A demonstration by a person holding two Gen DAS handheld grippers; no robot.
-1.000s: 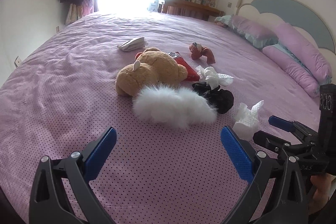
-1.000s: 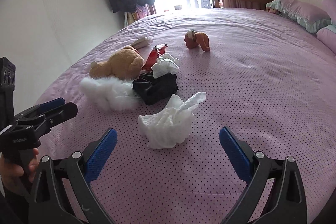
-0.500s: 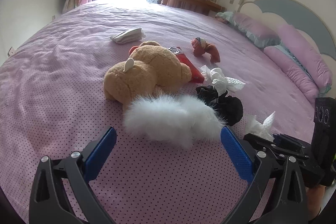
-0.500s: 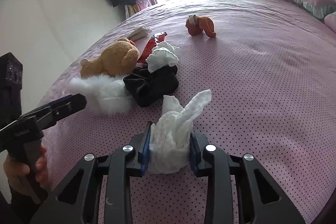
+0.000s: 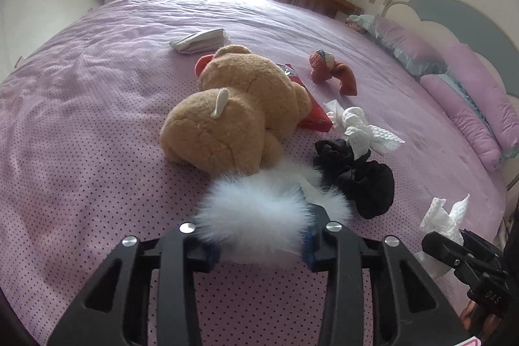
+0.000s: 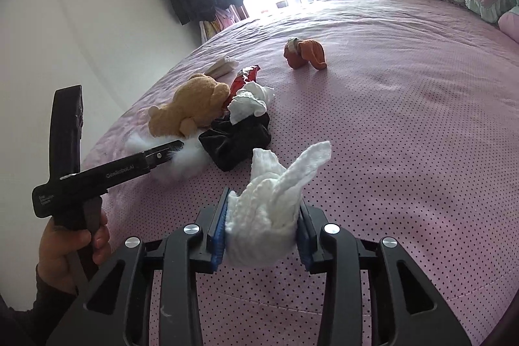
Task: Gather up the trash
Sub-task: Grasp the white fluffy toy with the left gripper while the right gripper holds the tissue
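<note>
My left gripper (image 5: 259, 237) is closing, and its blue pads press into a white fluffy tuft (image 5: 256, 209) lying on the bed in front of the teddy bear (image 5: 236, 112). In the right wrist view the left gripper (image 6: 172, 148) reaches into the same tuft (image 6: 188, 158). A crumpled white tissue (image 6: 275, 190) sits squeezed between the pads of my right gripper (image 6: 261, 229), whose jaws are opening slightly. That tissue (image 5: 444, 216) also shows at the left wrist view's right edge. A second tissue (image 5: 363, 132) and a red wrapper (image 5: 313, 115) lie beyond.
A black cloth (image 5: 363, 177) lies right of the tuft. An orange doll (image 5: 334, 70) and a folded white cloth (image 5: 201, 41) lie farther back on the pink dotted bedspread (image 5: 81, 119). Pillows (image 5: 470, 106) line the headboard at right. A person's hand (image 6: 65, 245) holds the left gripper.
The left gripper moved forward and shut from wide open onto the white tuft. The right gripper shut onto the tissue and still holds it.
</note>
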